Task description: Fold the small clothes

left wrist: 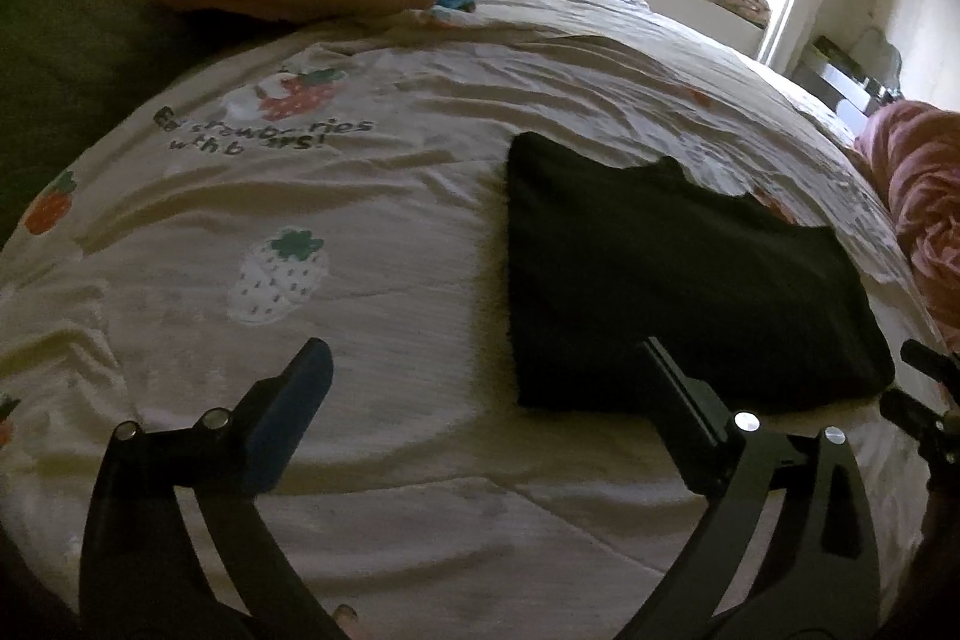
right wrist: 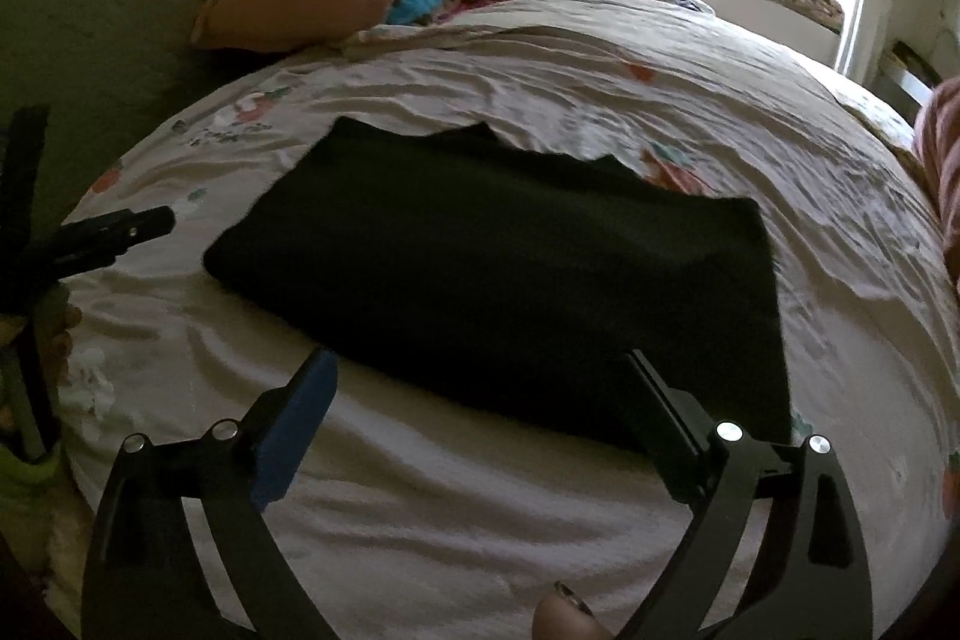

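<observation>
the black folded garment (right wrist: pixel 498 280) lies flat on the strawberry quilt (left wrist: pixel 360 232), near its front edge. the left gripper (left wrist: pixel 480 376) and right gripper (right wrist: pixel 480 376) both hang above it with fingers spread wide, holding nothing. a grab of only the top layer could pull the fold apart. the left view shows the printed words; the right view shows the whole garment.
</observation>
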